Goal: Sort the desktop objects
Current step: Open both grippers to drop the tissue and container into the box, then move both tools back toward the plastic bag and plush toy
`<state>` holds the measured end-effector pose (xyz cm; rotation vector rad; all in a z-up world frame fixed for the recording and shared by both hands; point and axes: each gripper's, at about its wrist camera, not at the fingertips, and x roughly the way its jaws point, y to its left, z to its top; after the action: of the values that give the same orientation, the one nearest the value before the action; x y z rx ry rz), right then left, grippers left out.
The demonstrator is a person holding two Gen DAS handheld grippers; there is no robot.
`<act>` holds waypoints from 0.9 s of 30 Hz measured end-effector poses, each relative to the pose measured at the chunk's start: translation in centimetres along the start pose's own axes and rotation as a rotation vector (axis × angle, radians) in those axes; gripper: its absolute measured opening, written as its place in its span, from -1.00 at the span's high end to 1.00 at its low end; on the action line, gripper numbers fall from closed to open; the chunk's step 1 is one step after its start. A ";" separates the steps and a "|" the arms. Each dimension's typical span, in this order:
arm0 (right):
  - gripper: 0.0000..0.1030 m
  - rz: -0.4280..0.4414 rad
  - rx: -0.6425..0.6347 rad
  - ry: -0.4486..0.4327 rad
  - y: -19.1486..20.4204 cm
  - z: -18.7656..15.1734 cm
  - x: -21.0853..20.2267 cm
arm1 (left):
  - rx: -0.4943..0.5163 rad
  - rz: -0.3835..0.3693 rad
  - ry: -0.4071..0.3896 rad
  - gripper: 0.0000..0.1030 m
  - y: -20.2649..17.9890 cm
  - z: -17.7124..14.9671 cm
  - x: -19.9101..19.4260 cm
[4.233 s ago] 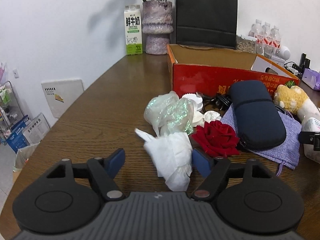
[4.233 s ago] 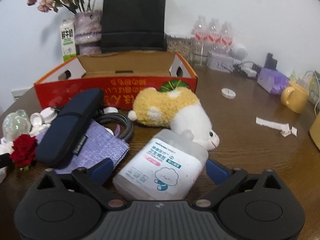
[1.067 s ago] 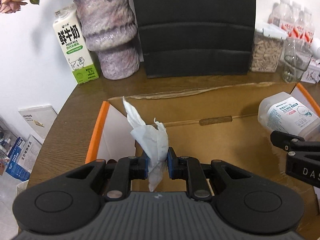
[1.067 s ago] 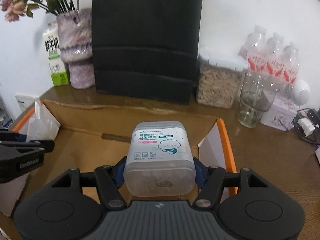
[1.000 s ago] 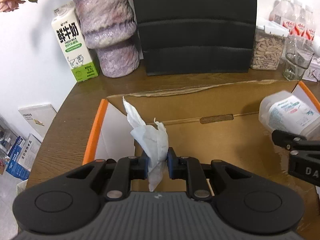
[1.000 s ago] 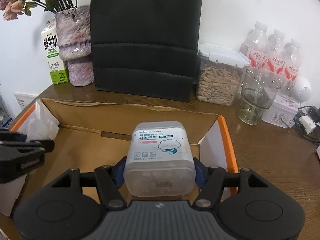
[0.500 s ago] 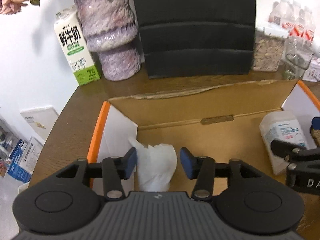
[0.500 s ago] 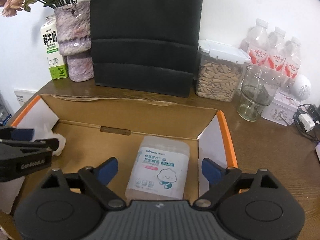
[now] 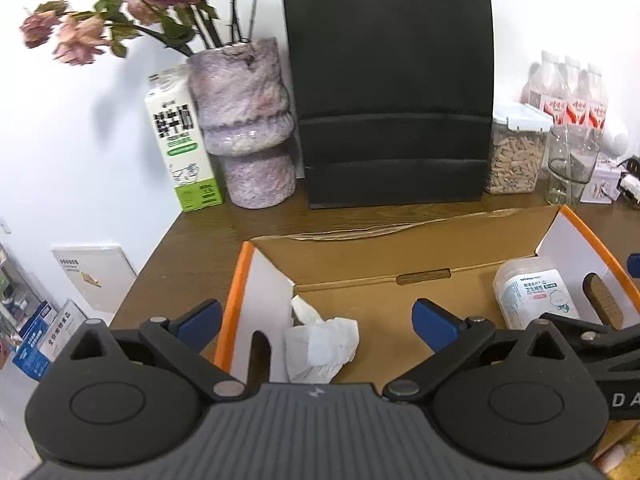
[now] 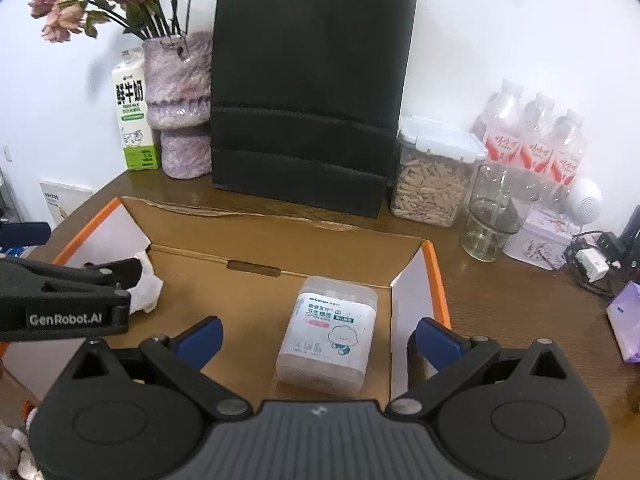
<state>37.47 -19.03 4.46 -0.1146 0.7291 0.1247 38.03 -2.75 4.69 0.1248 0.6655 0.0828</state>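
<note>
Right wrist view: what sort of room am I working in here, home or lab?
Probably a home or small office, not a lab: a wooden table against a white wall, with a vase of dried flowers, a milk carton and water bottles behind the cardboard box.

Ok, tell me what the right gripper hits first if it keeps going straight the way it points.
Most likely the cotton swab box lying in the cardboard box: it sits between and just beyond the right gripper, whose fingers are opening and clear of it. Depth is hard to judge.
</note>
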 end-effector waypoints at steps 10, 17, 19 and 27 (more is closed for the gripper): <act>-1.00 0.003 -0.007 -0.056 0.7 -1.0 -4.6 | -0.019 0.001 -0.049 -1.00 1.7 -1.6 -4.2; -1.00 0.016 -0.010 -0.099 1.0 -2.9 -7.9 | -0.020 -0.002 -0.105 -1.00 3.2 -3.5 -7.6; -1.00 0.021 -0.013 -0.114 1.1 -3.8 -8.8 | -0.022 -0.004 -0.129 -1.00 3.7 -4.2 -8.7; -1.00 0.062 -0.015 -0.183 1.5 -8.7 -12.9 | -0.045 -0.033 -0.165 -1.00 5.3 -8.3 -11.7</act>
<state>22.00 -19.75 6.57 -0.0934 0.5496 0.1971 23.55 1.82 6.10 0.0768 0.5002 0.0547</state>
